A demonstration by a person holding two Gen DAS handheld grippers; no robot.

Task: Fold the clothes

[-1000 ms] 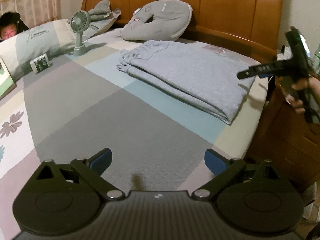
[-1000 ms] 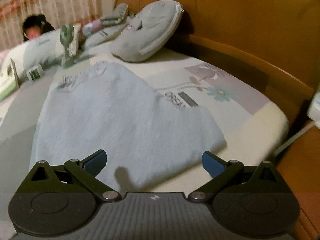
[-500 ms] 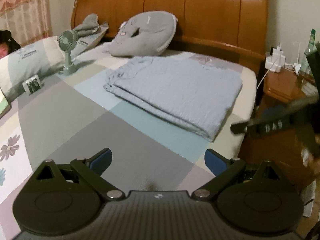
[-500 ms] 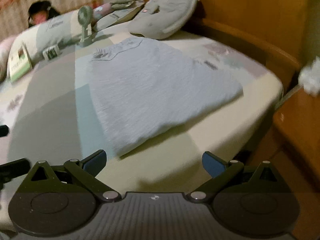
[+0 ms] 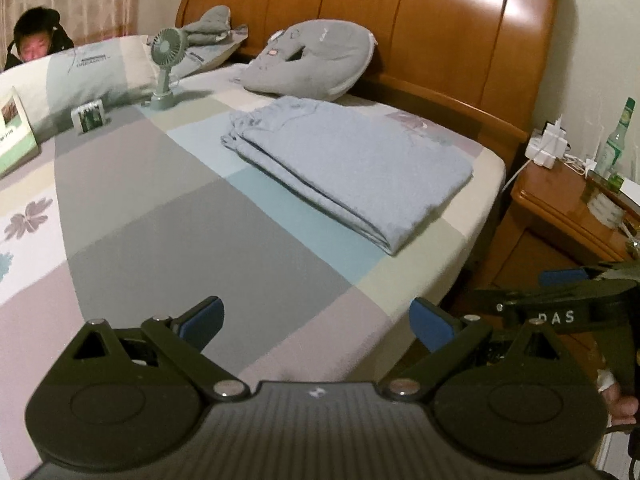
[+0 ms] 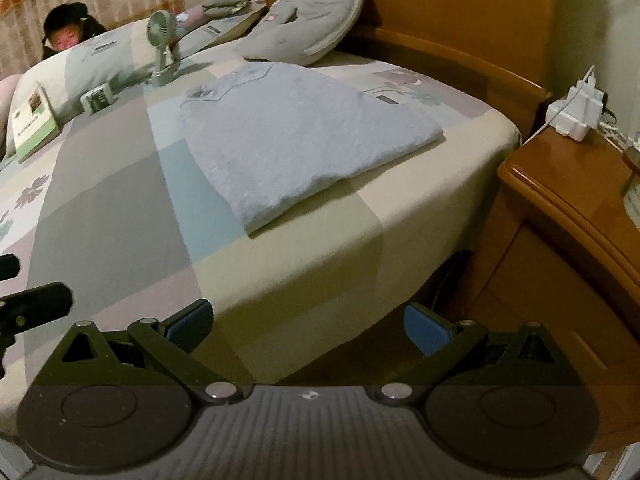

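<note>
I hold my left gripper [image 5: 316, 322] above the near part of the bed [image 5: 168, 224], its two blue-tipped fingers spread wide with nothing between them. My right gripper [image 6: 308, 326] is also spread wide and empty; it hangs over the near corner of the bed, where the sheet drops toward the floor.

The folded light blue garment [image 5: 352, 168] lies flat on the bed, well apart from both grippers, close to the bed edge that faces the wooden nightstand [image 6: 560, 216]. Its folded layers show along the side toward the middle of the bed. Its far end with the gathered band is just beside the grey cushion [image 5: 316, 60], which leans on the wooden headboard [image 5: 400, 20].

Farther across the bed from the garment stands a small green fan [image 5: 166, 68], and near the fan there are a small white box [image 5: 91, 119] and a long pillow [image 5: 80, 76]. On the nightstand I see a white charger block [image 6: 576, 114] and, in the left view, a green bottle [image 5: 618, 136].

In the left view my right gripper shows near the nightstand.
</note>
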